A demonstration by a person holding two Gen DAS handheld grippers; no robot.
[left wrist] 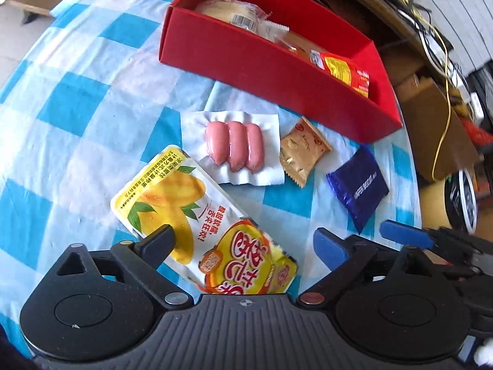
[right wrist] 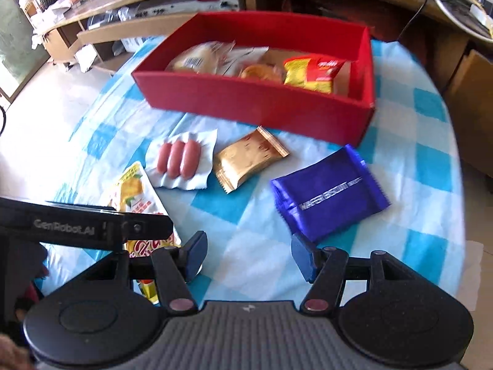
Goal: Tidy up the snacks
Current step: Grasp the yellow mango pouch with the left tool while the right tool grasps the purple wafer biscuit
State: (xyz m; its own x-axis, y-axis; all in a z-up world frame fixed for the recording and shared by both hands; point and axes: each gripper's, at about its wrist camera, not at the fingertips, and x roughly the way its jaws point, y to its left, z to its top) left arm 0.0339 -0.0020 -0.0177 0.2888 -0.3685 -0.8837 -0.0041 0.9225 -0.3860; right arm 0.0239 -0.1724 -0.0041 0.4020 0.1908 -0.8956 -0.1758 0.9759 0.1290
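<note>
L gripper [left wrist: 243,240] open wide over mango pouch [left wrist: 172,197], lower centre; R gripper [right wrist: 249,256] open, seemingly empty, purple pack [right wrist: 329,194] just above it.

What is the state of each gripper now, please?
Left gripper: open above the mango packet, not gripping it.
Right gripper: open, holding nothing.
</note>
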